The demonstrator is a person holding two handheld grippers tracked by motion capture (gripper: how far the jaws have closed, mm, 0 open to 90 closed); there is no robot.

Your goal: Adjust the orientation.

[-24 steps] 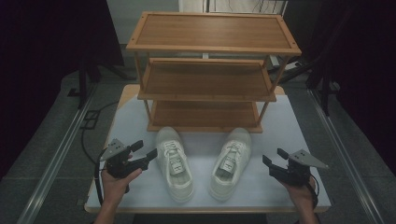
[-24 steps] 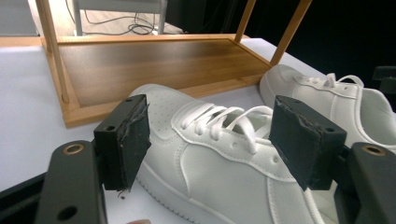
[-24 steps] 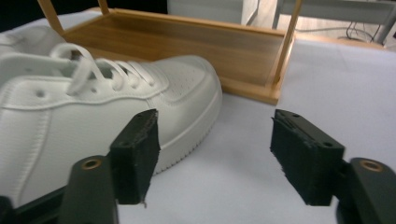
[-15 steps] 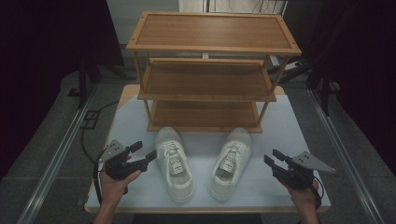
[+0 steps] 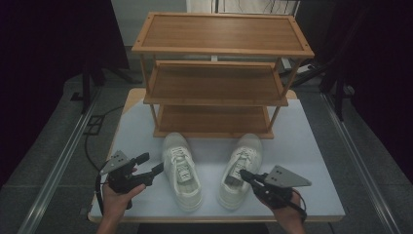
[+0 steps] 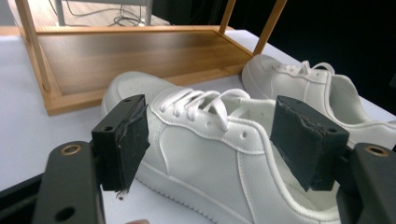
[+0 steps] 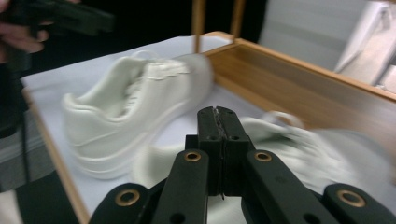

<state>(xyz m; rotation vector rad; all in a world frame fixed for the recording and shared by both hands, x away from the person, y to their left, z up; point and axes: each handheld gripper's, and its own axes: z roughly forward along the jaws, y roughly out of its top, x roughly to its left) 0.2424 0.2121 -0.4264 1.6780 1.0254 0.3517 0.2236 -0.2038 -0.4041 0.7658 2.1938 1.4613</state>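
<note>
Two white sneakers lie side by side on the white table, toes toward the wooden rack. My left gripper is open just left of the left sneaker. In the left gripper view that sneaker lies just beyond the wide-apart pads, not touching them, with the left gripper aimed at its side. My right gripper is shut, its tip over the heel opening of the right sneaker. In the right gripper view the right gripper has its jaws pressed together with nothing between, above the blurred right sneaker.
A three-tier wooden shoe rack stands at the back of the table, all shelves bare. Its bottom shelf lies just beyond the sneakers' toes. The table's front edge is close under both hands. Dark floor and rails flank the table.
The right gripper has moved left to the right sneaker's heel and its jaws have come together. The left gripper has hardly moved and stays open.
</note>
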